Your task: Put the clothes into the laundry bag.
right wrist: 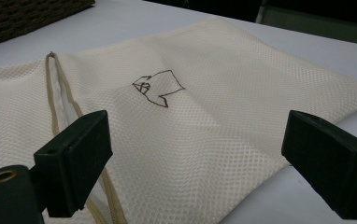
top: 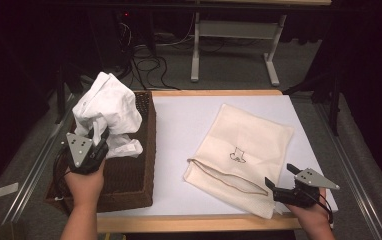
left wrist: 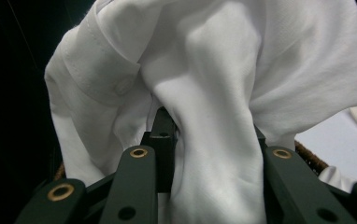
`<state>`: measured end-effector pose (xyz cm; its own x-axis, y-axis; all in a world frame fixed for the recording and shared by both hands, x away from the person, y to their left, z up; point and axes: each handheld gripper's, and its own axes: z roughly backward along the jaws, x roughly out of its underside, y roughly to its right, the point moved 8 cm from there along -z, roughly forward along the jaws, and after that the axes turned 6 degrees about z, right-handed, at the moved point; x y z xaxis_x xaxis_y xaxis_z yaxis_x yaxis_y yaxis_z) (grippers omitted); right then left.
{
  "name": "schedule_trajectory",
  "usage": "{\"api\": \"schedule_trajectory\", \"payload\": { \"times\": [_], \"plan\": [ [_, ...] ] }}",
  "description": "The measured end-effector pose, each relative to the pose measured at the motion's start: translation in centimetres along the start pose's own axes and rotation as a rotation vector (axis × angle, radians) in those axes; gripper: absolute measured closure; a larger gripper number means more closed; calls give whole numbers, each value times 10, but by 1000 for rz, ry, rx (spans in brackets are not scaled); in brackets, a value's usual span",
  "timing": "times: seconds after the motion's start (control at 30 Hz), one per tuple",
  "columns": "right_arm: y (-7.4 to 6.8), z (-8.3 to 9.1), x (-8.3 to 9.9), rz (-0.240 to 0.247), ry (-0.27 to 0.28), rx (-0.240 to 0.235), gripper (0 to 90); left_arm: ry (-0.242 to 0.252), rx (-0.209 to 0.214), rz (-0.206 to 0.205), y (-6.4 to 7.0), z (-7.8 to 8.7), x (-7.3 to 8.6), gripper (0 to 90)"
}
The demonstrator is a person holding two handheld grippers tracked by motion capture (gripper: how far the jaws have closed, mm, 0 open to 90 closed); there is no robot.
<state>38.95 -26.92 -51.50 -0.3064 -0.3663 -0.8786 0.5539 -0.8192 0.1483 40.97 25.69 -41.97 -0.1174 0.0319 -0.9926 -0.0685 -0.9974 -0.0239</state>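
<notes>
White tabletop (top: 179, 125): L claw (top: 100, 137) clamped on white shirt (top: 109, 107); R claw (top: 279, 181) apart nr mesh bag (top: 244, 145).

**Desk surface**

Desk (top: 179, 130): white top, wood edge front and back. Dark wicker basket (top: 129, 175) sits along its left side. Cream mesh bag (top: 239, 150) lies flat right of centre, small dark drawing on it, zipper edge toward the front.

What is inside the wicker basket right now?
A crumpled white garment rises out of the wicker basket, pinched by the left gripper. Bare weave shows nearer the person; whatever lies beneath the cloth is covered.
</notes>
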Motion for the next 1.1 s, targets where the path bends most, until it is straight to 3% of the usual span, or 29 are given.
{"api": "schedule_trajectory", "payload": {
  "times": [0.4,0.57,0.6,0.7,0.8,1.0,1.03,1.1],
  "plan": [
    [2,0,-1,-2,8,6,91,57,-18,-12,1,7,-13,684],
    [3,2,-2,-3,17,7,92,126,-15,-9,6,17,-36,685],
    [3,2,-2,-7,19,8,91,159,-8,-8,12,21,-48,685],
    [3,3,-3,-1,25,7,91,182,6,-2,20,25,-58,685],
    [3,3,-3,3,28,7,91,209,42,4,42,29,-70,685],
    [1,4,-3,2,27,0,94,213,103,24,72,28,-73,685],
    [1,4,-4,5,29,-2,97,212,123,15,86,27,-70,685],
    [1,4,-4,9,31,-4,99,208,134,11,94,26,-68,685]
  ]
}}
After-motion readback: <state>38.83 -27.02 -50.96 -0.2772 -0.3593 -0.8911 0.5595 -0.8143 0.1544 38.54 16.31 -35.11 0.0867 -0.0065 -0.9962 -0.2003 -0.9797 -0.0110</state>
